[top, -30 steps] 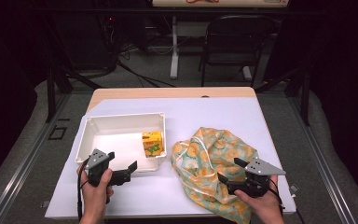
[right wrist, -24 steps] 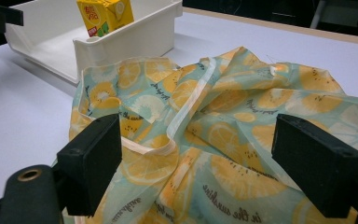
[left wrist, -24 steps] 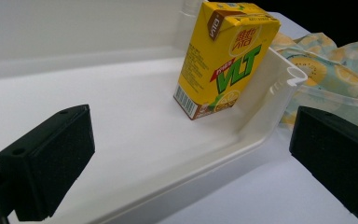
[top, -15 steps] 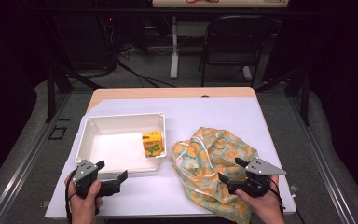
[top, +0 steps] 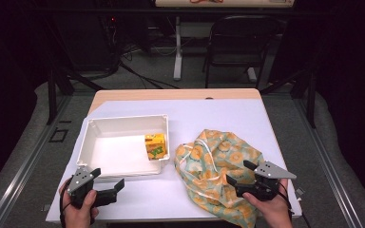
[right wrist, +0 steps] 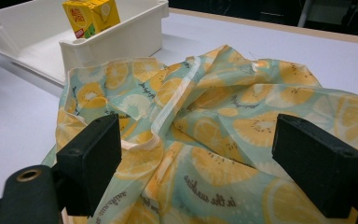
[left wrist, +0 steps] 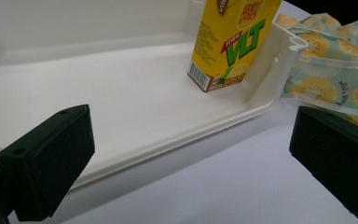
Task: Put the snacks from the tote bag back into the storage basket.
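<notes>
- My left tongs (top: pixel 108 190) have pulled back from the white tray (top: pixel 123 153) toward the desk's (top: pixel 228 118) near edge, jaws apart and empty; I judge that hand's step finished.
- The tray holds one yellow drink carton (top: pixel 155 145), upright in its right corner.
- My right tongs (top: pixel 241 174) hover spread over the lemon-print bag (top: pixel 218 166), gripping nothing; the bag's contents are hidden.

Carton (left wrist: pixel 233 42) top beyond frame edge
</notes>
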